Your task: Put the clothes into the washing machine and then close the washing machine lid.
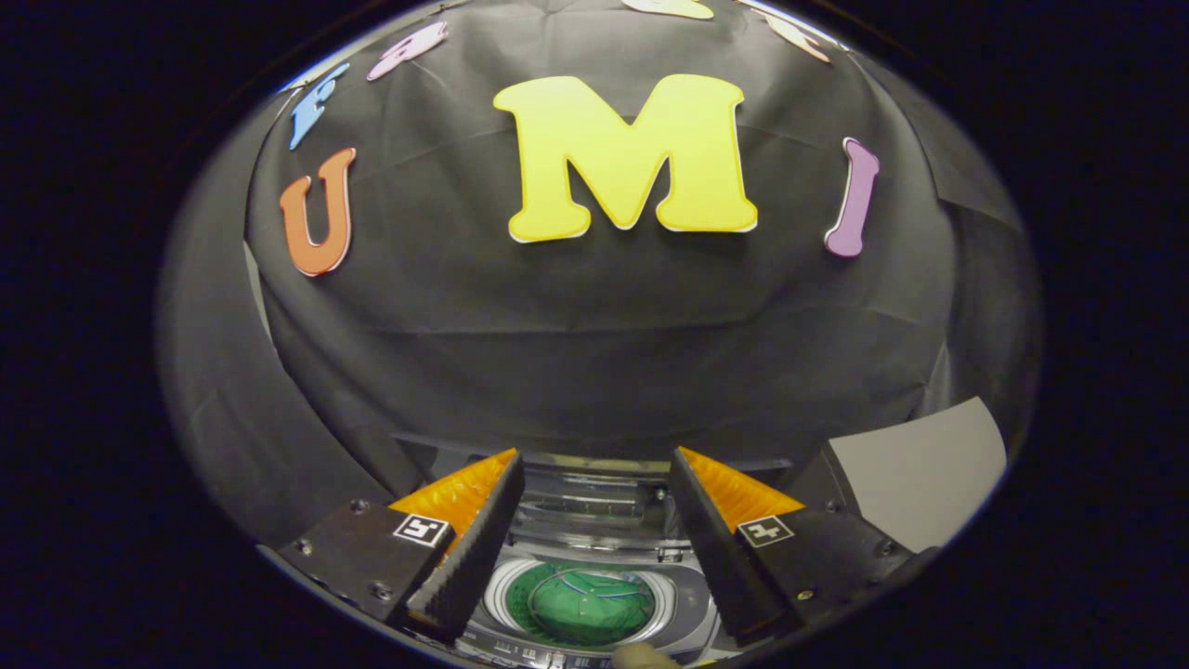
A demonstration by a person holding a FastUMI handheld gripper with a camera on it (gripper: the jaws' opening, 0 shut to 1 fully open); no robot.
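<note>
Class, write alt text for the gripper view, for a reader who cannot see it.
The hand-held gripper hangs open above a washing machine, holding nothing. Below and between its fingers, green clothes lie in the round drum; the clear lid stands open behind it, before a black cloth wall.

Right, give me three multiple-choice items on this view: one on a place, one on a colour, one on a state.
1. Where is the washing machine?
A. below the claw, between its fingers
B. hung on the wall
C. on the grey board

2. What colour is the cloth in the drum?
A. red
B. green
C. white

3. How do the claw's fingers stand?
A. shut on the cloth
B. shut on the lid
C. open, holding nothing

Answers: 1 A, the drum shows between the fingers; 2 B, green fabric lies in the round tub; 3 C, the fingers are wide apart with nothing between them.
</note>
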